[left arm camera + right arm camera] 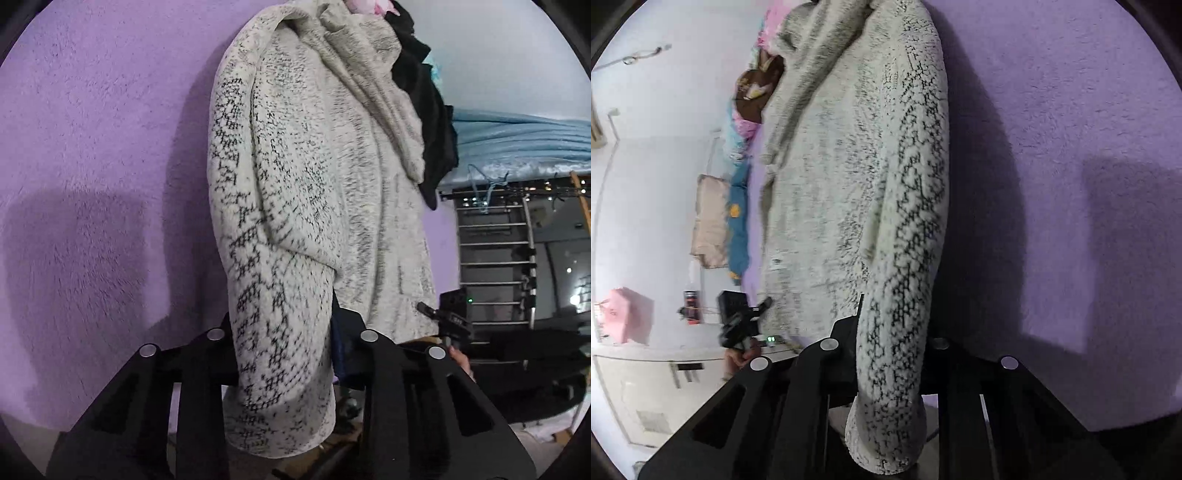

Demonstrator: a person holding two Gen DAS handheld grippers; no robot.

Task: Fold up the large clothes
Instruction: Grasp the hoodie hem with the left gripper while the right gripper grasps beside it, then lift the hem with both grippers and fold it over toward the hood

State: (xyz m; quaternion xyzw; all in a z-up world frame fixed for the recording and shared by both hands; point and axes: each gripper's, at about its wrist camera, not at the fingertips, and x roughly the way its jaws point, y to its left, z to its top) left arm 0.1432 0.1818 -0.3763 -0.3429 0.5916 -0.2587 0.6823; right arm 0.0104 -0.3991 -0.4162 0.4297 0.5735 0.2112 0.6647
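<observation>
My left tool (282, 332) is nearly closed, its jaws pinched on one hem corner of the grey-and-white fleece sweater (314, 184), fabric bunched between them. My right tool (892, 347) is clamped the same way on the opposite corner, where a sleeve (908, 229) hangs through the jaws. The sweater stretches away from both tools across the purple blanket (92, 147) on the bed, its collar at the far end beside a black garment (424, 92). The blanket lies bare and wide on the outer side of each tool. On the inner side, each camera sees the other tool near the hem.
</observation>
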